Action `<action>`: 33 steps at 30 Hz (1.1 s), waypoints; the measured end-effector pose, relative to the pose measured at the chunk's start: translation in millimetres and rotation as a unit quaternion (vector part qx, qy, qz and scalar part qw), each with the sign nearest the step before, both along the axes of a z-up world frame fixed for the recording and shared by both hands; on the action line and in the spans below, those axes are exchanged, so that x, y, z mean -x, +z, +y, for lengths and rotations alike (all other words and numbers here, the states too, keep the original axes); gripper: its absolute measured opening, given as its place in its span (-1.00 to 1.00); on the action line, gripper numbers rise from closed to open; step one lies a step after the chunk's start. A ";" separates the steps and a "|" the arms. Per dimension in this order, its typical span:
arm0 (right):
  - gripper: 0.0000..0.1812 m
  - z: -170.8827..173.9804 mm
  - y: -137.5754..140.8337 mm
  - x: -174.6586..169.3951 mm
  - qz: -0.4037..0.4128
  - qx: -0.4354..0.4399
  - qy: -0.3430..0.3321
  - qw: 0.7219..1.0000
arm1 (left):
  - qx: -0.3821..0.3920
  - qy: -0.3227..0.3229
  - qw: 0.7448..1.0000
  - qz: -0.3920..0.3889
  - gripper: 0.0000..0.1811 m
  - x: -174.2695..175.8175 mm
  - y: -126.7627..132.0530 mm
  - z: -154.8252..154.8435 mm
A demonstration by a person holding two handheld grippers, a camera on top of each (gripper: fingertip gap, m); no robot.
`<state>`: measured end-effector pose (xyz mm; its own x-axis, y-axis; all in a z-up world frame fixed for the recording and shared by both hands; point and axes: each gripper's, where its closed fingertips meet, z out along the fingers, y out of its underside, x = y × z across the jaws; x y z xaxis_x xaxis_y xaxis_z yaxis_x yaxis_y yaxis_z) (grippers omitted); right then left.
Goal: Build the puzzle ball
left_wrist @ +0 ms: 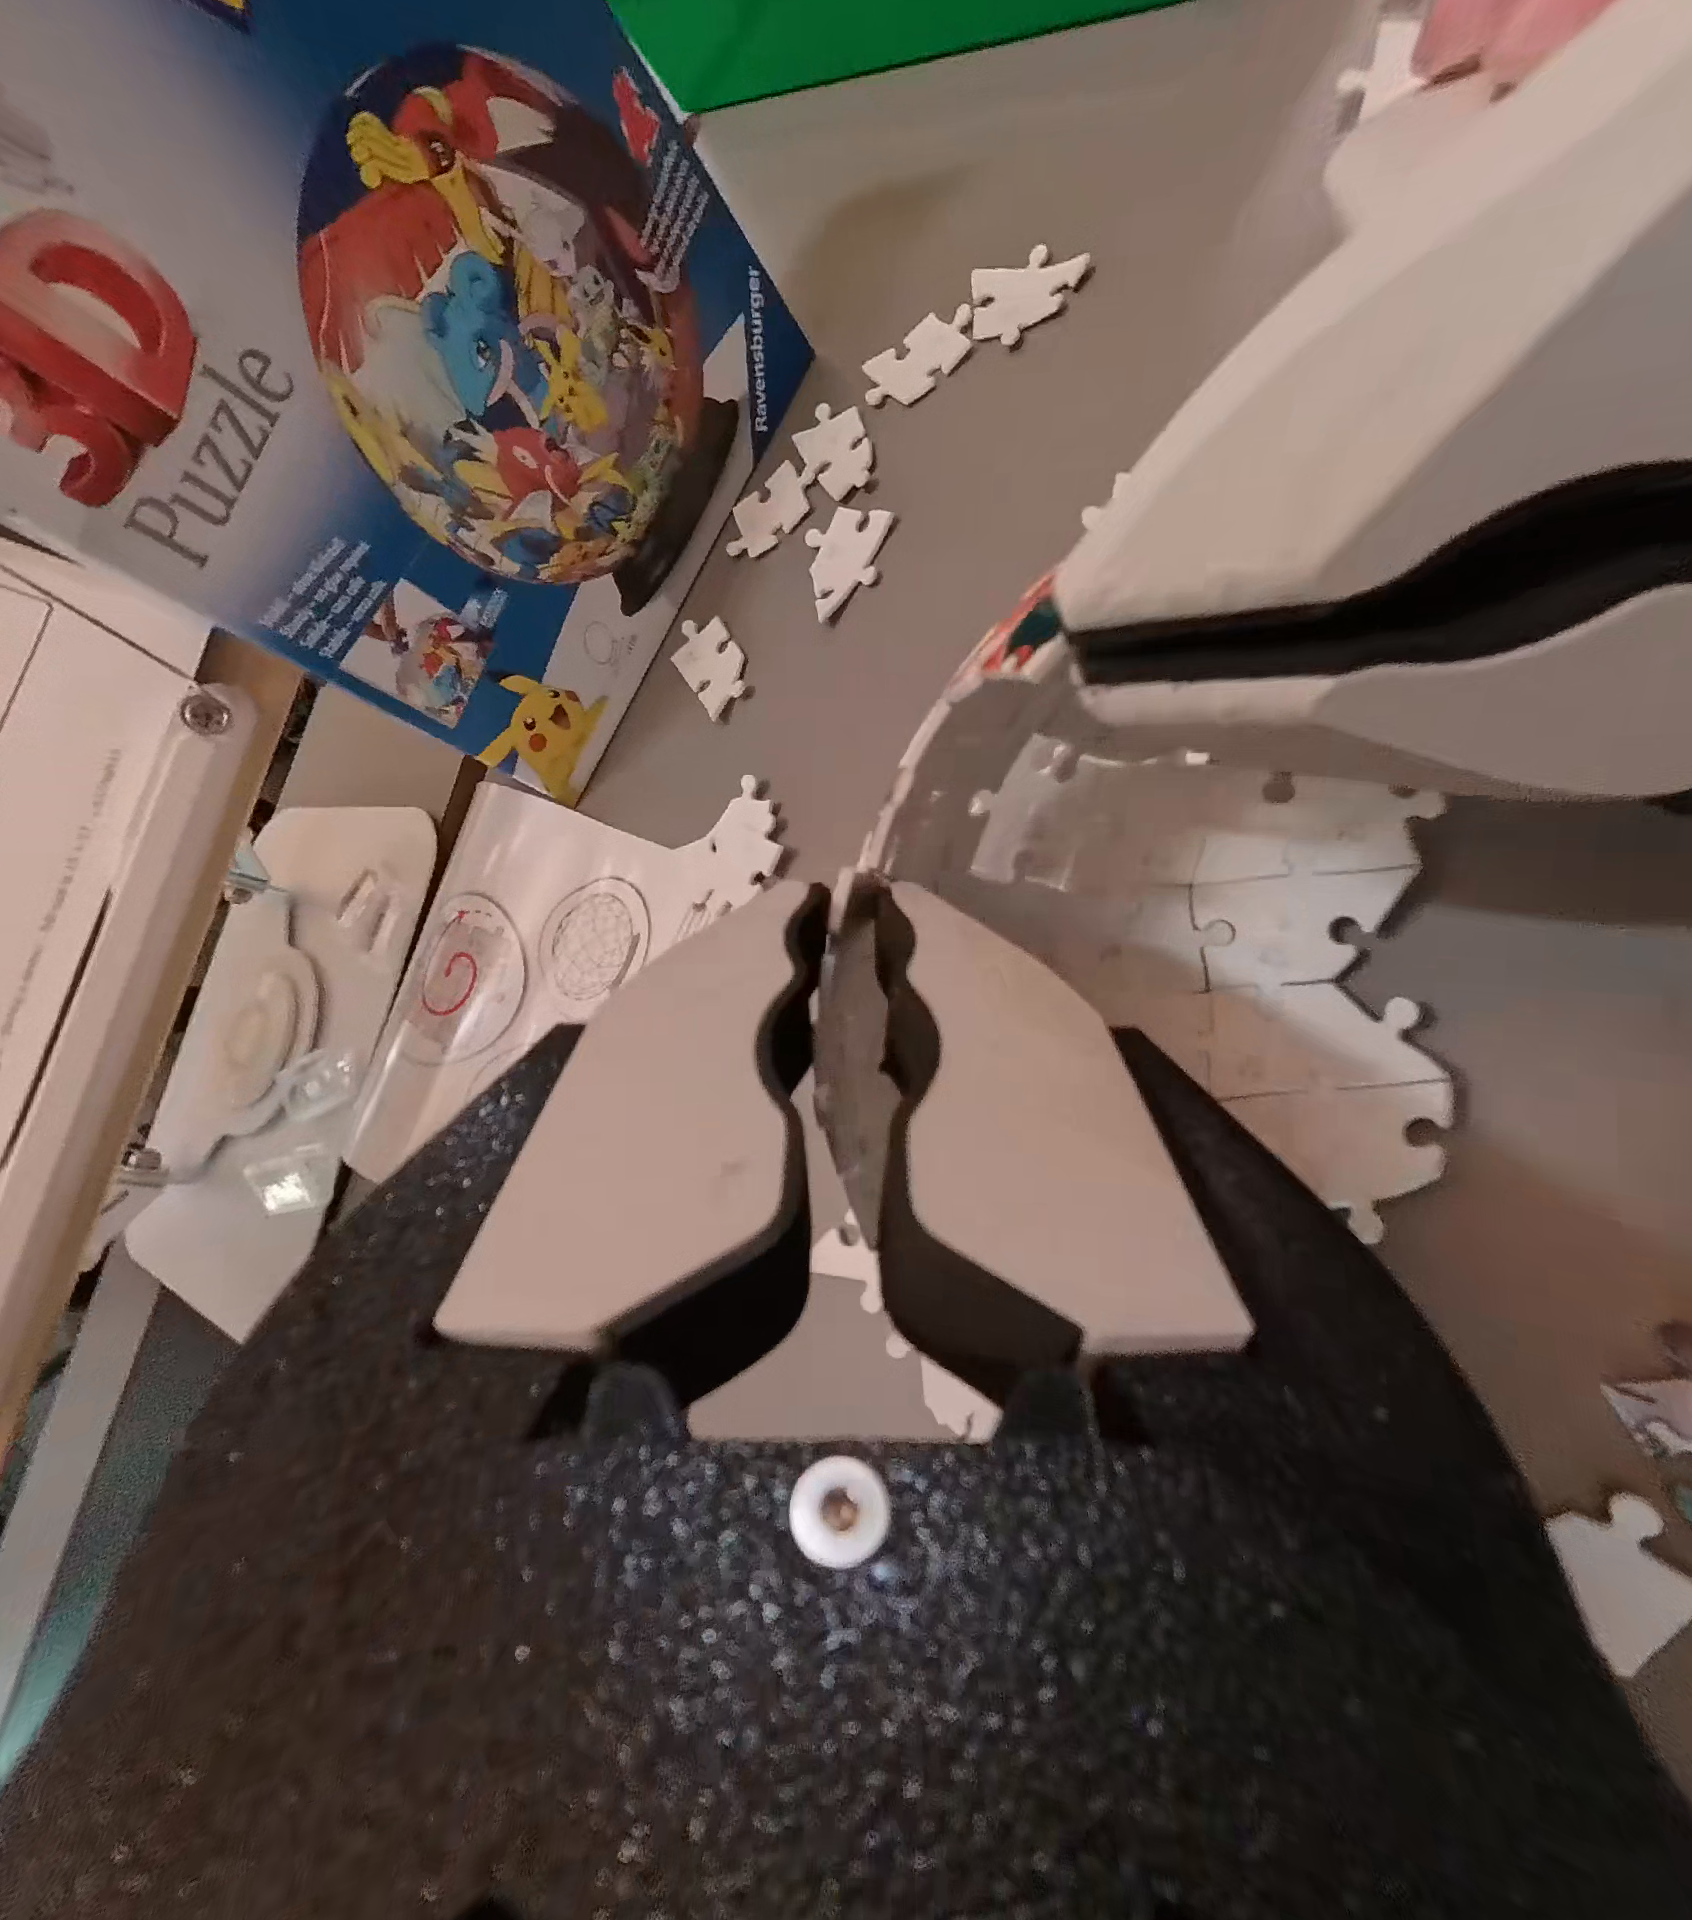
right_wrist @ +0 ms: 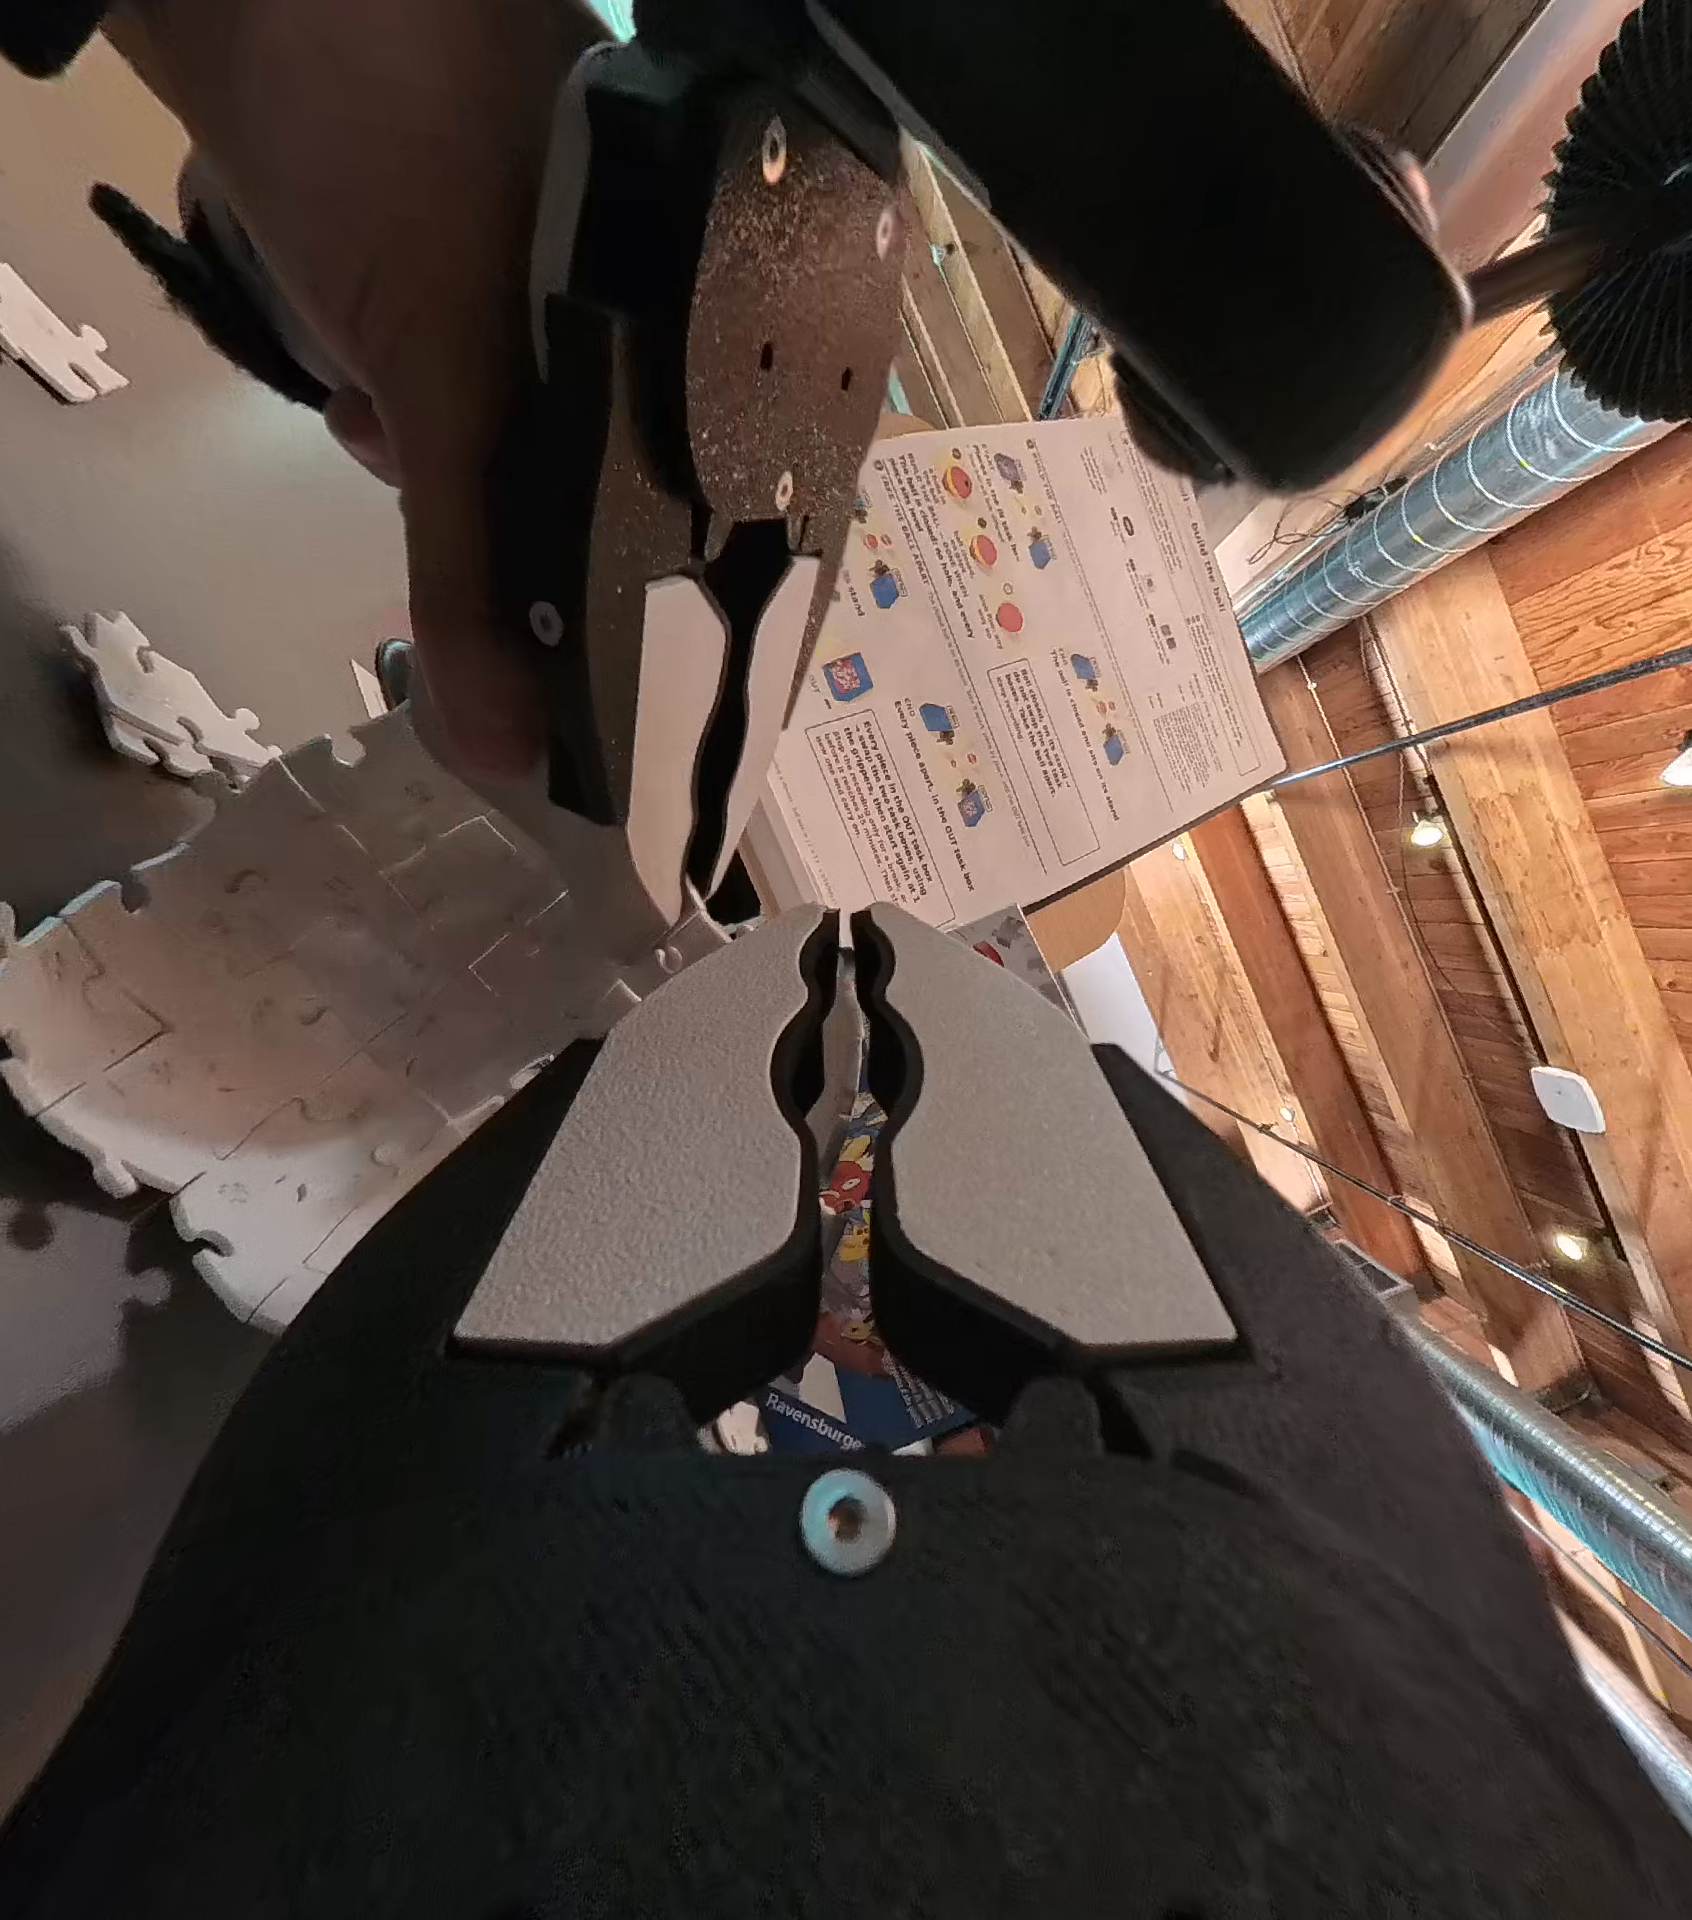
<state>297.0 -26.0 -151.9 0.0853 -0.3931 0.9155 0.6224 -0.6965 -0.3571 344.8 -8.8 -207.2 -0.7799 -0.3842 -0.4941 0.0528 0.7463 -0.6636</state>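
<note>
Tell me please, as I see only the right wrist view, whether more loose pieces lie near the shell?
Observer: Yes, a trail of loose pieces lies white side up between the puzzle box and the shell.
Operator: Is my right gripper on the shell's rim?
Observer: Seen from the left wrist, the right gripper is shut at the rim, where coloured print shows.
Operator: Anything else by the box?
Observer: A leaflet with diagrams lies just below it, beside the left gripper.
</note>
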 end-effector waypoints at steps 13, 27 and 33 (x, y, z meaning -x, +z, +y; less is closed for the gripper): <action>-0.60 -23.2 -10.5 -13.6 0.190 -0.166 0.019 0.967 | 0.170 0.145 0.963 0.151 -0.96 2.2 -9.8 25.4; -0.61 -28.1 -49.7 -29.9 0.408 -0.221 -0.018 0.886 | 0.275 0.238 0.902 0.233 -0.96 1.2 -25.2 46.1; -0.49 -40.4 -50.6 -33.9 0.507 -0.296 -0.010 0.809 | 0.308 0.252 0.882 0.253 -0.96 4.1 -28.8 52.0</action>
